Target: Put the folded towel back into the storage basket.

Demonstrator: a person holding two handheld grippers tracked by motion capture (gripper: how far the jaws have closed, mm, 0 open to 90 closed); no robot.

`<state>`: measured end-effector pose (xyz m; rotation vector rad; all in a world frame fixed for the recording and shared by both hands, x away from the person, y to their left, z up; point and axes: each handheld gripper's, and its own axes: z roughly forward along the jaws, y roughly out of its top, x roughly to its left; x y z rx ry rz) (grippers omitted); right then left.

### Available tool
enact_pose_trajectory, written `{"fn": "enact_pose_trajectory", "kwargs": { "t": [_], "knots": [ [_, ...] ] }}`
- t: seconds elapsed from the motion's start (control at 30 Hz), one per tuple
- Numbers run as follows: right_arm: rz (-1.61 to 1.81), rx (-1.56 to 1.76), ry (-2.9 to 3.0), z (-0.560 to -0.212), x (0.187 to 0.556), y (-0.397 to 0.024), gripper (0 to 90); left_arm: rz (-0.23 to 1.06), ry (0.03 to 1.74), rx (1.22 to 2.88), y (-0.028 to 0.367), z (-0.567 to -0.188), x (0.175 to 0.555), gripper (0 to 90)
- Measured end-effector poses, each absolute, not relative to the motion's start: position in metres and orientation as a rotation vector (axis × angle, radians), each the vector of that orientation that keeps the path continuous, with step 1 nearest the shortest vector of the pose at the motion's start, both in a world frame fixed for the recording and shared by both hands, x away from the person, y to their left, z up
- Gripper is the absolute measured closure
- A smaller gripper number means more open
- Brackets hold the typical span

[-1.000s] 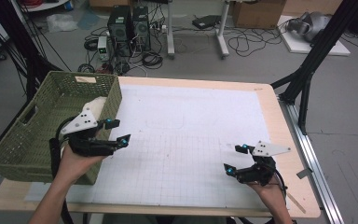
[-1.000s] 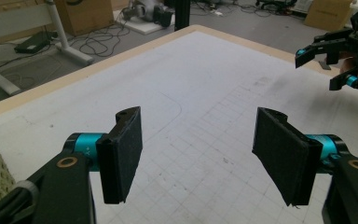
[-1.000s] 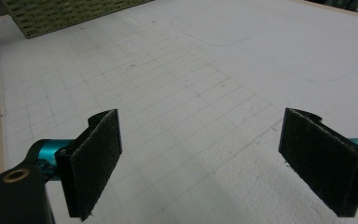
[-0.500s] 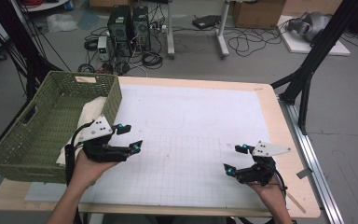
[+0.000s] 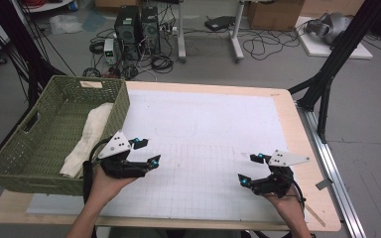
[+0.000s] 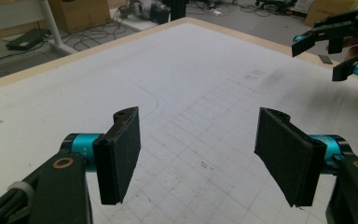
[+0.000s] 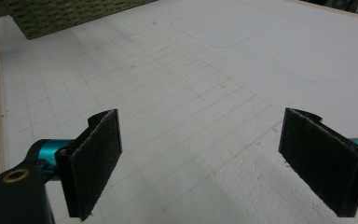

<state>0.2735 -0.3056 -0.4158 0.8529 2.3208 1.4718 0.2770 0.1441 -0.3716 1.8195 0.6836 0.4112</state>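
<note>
Left gripper: I had the left gripper [image 5: 146, 151] just off the basket's near corner, jaws spread wide with nothing between the pads [image 6: 121, 154].
Right gripper: my right gripper [image 5: 250, 169] sat low over the near right part of the mat, jaws likewise parted and empty.
Towel: the cream towel [image 5: 87, 140] lay rolled lengthwise inside the green basket [image 5: 15, 163], against the wall nearest my left gripper, just behind and to the left of it.
Ahead of both grippers: the white grid mat [image 5: 203, 124] with only faint pencil curves on it.
Done: I judged the towel as delivered, since it rested wholly within the basket and neither tool touched it.
Left: from what I could see, little beyond parking both hands; I could not tell whether more items were meant to follow.
Risk: the left cable [image 5: 86, 171] hung close to the basket rim and might snag.
</note>
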Motion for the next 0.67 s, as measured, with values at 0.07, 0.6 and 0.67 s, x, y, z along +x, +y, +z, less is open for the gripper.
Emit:
{"fn": "enact_pose_trajectory", "kwargs": {
  "t": [0.07,0.6,0.67],
  "knots": [
    [1.472,0.851,2.319,-0.416,0.273,-0.306,12.4,0.407,0.684,1.821,0.142,-0.376,0.277,31.5],
    [1.470,0.842,2.350,-0.419,0.272,-0.300,12.3,0.408,0.688,1.865,0.135,-0.399,0.274,31.2],
    [1.472,0.839,2.349,-0.419,0.272,-0.300,12.3,0.407,0.688,1.865,0.134,-0.400,0.273,31.2]
  ]
}}
